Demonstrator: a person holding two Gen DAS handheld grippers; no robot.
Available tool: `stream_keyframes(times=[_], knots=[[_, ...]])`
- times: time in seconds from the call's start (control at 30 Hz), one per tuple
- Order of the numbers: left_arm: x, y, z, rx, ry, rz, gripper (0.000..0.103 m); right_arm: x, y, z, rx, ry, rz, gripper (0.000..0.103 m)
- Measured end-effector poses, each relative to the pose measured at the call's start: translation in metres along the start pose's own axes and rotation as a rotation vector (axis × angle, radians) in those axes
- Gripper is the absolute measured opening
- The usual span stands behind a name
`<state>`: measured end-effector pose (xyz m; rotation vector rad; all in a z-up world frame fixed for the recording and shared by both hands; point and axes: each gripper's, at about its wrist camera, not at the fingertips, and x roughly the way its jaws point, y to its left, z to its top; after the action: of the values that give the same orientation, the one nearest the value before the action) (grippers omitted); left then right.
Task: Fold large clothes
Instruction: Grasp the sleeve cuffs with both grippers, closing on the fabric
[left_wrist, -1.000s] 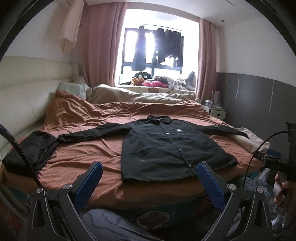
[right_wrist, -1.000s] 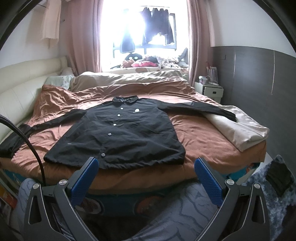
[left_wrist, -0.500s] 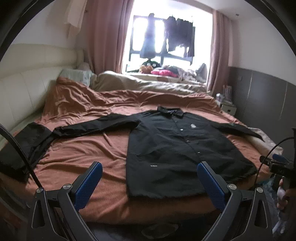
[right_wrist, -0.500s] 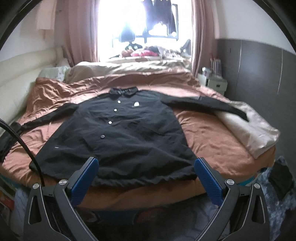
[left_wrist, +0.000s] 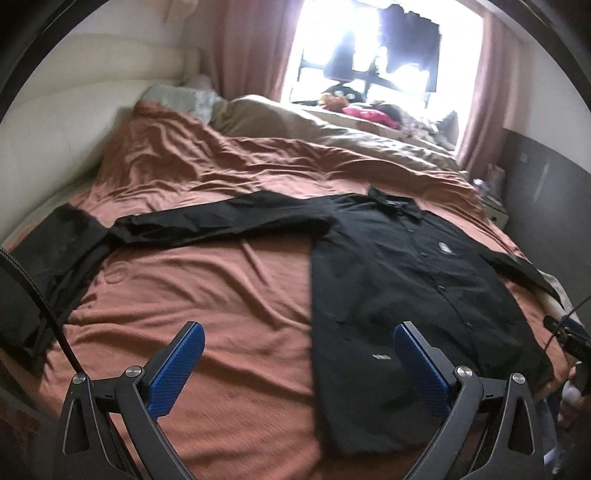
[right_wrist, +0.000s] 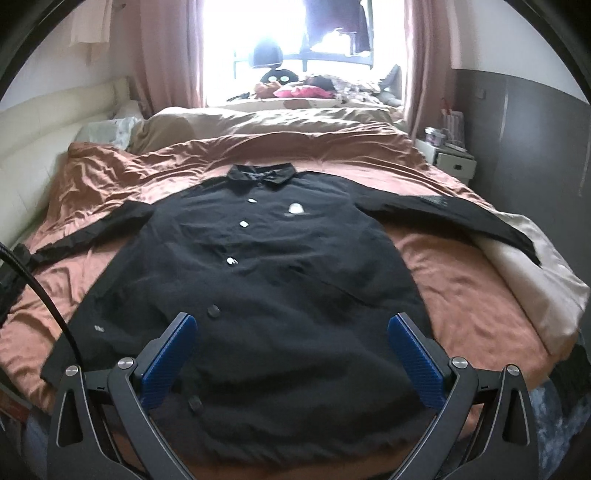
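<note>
Now black shirt (right_wrist: 266, 280) flat on bed (right_wrist: 461, 288), sleeves spread. Right gripper (right_wrist: 291, 354) jaws wide apart above near hem; left gripper (left_wrist: 299, 365) jaws wide, empty, straddling shirt's left edge.

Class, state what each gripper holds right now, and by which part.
Nothing. Left gripper and right gripper are both open above the black coat.

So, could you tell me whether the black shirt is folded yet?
Not yet: the black shirt lies spread flat on the bed, both sleeves stretched out sideways.
</note>
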<state>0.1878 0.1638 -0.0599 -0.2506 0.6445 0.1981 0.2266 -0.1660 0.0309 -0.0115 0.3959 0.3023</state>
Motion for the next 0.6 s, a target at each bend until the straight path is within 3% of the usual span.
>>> stream_keyframes(times=[0.33,0.6], knots=[[0.039,0.07,0.04,-0.142,0.038,0.089,0.103,0.06,0.015,0.029,0.02,0.05,0.082,0.103],[0.084,0.137,0.07,-0.275,0.068,0.113,0.102,0.1,0.034,0.043,0.021,0.1,0.17,0.103]])
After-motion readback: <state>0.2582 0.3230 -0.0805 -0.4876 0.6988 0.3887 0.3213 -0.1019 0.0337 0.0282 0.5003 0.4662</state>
